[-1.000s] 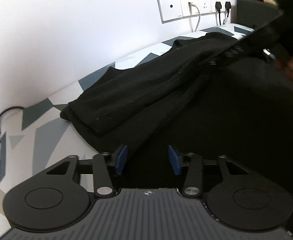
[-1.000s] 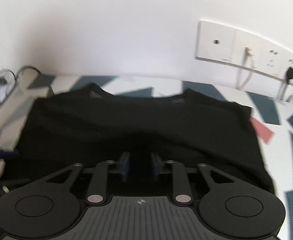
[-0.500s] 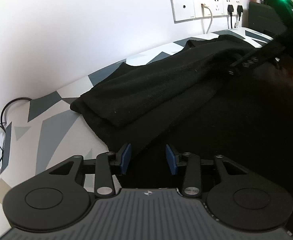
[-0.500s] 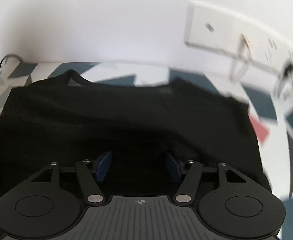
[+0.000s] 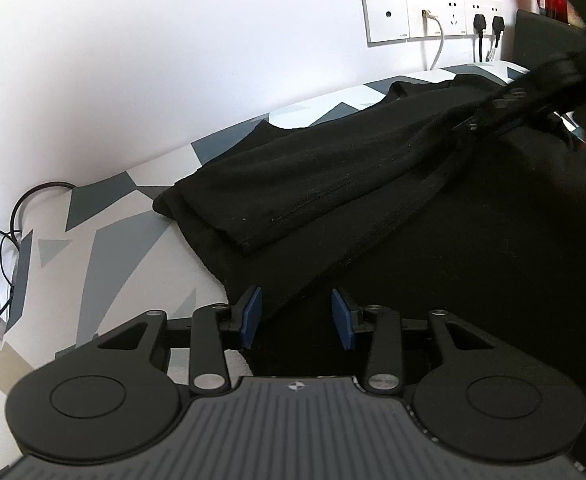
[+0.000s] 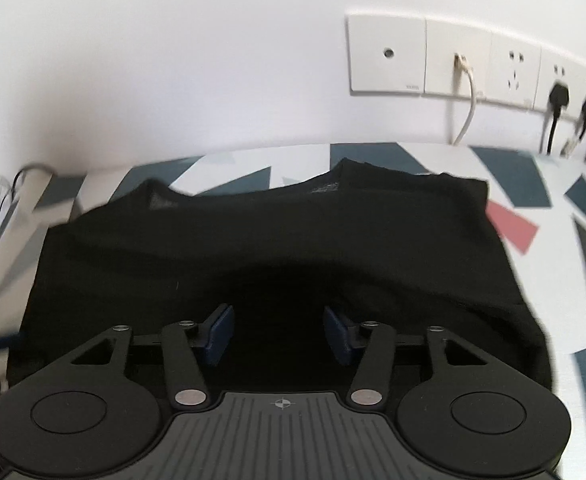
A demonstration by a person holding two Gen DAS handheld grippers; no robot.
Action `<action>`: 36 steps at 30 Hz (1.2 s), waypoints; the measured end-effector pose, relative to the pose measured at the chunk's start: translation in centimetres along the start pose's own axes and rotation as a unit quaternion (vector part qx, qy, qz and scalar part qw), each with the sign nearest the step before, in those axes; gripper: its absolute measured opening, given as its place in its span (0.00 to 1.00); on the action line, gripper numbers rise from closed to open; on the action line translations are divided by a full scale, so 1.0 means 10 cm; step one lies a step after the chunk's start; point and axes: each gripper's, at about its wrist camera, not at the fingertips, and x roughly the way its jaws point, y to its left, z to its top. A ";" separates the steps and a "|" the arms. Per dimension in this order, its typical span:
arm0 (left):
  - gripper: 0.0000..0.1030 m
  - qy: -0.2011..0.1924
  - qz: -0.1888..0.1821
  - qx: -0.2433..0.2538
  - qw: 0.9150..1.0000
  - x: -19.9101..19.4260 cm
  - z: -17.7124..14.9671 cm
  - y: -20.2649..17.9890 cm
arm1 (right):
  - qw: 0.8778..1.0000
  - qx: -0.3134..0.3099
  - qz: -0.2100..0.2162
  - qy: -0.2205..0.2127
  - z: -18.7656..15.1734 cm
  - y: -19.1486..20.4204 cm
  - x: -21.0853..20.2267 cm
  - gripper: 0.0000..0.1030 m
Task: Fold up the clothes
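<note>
Your left claw hangs over the near left corner of the black shirt, jaws partly apart and gripping nothing; the hem edge runs between the blue pads without being pinched. Your right claw stands over the middle of the shirt's near portion, its jaws having just been closing from a wider gap, with only flat cloth beneath them and nothing held.

The shirt lies spread on the patterned desk, collar toward the wall, its long axis running away from you. One sleeve is already folded inward on the left side. In the left wrist view the right claw crosses the upper right, close above the cloth.

The left claw is nearer the hem corner. Wall sockets and cables sit well clear of the cloth; nothing blocks either claw.
</note>
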 end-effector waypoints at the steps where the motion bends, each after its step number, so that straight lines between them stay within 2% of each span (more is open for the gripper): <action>1: 0.40 0.001 0.000 -0.002 1.000 0.00 0.00 0.00 | 1.000 0.019 -0.006 0.005 0.03 -0.02 0.07 0.39; 2: 0.40 0.002 0.001 -0.007 1.000 0.01 0.00 0.02 | 0.999 0.035 -0.011 0.008 0.03 -0.06 0.11 0.34; 4: 0.42 0.007 0.004 -0.017 1.000 0.01 0.01 0.04 | 0.999 0.043 -0.016 0.000 0.00 -0.09 0.08 0.07; 5: 0.43 0.010 0.004 -0.023 1.000 0.02 0.02 0.06 | 0.999 0.049 -0.014 -0.003 -0.02 -0.12 0.06 0.04; 8: 0.45 0.018 -0.004 -0.050 0.999 0.04 0.03 0.15 | 0.997 0.076 -0.001 -0.014 -0.17 -0.22 -0.09 0.00; 12: 0.51 0.032 -0.017 -0.086 0.996 0.06 0.04 0.28 | 0.993 0.117 -0.002 -0.009 -0.36 -0.37 -0.24 0.00; 15: 0.51 0.048 -0.031 -0.124 0.991 0.02 0.09 0.43 | 0.994 0.112 -0.003 -0.009 -0.43 -0.45 -0.30 0.00; 17: 0.51 0.048 -0.063 -0.179 0.981 -0.06 0.12 0.59 | 0.994 0.104 0.000 -0.018 -0.41 -0.48 -0.35 0.03; 18: 0.51 0.049 -0.087 -0.217 0.971 -0.08 0.14 0.69 | 0.995 0.101 -0.003 -0.026 -0.38 -0.50 -0.37 0.07; 20: 0.50 0.055 -0.124 -0.300 0.944 -0.05 0.17 0.86 | 0.995 0.087 -0.015 -0.048 -0.33 -0.52 -0.41 0.15; 22: 0.50 0.051 -0.145 -0.370 0.916 0.04 0.19 0.98 | 0.994 0.067 -0.047 -0.079 -0.29 -0.53 -0.46 0.32; 24: 0.50 0.050 -0.145 -0.406 0.901 0.16 0.24 1.01 | 0.989 0.067 -0.074 -0.112 -0.29 -0.55 -0.53 0.37; 25: 0.50 0.056 -0.139 -0.412 0.899 0.24 0.28 1.00 | 0.987 0.076 -0.074 -0.122 -0.30 -0.57 -0.56 0.37; 28: 0.48 0.086 -0.101 -0.412 0.902 0.43 0.37 0.93 | 0.986 0.079 -0.080 -0.120 -0.31 -0.64 -0.55 0.37; 31: 0.46 0.078 -0.084 -0.433 0.894 0.48 0.40 0.93 | 0.987 0.056 -0.096 -0.113 -0.33 -0.68 -0.49 0.37; 33: 0.29 0.079 -0.066 -0.449 0.887 0.50 0.40 0.97 | 0.988 0.063 -0.085 -0.108 -0.35 -0.72 -0.44 0.37; 34: 0.14 0.084 -0.056 -0.458 0.883 0.52 0.39 0.98 | 0.989 0.070 -0.078 -0.104 -0.36 -0.73 -0.41 0.37; 36: 0.09 0.086 -0.050 -0.477 0.873 0.52 0.35 1.03 | 0.988 0.076 -0.086 -0.100 -0.35 -0.73 -0.34 0.37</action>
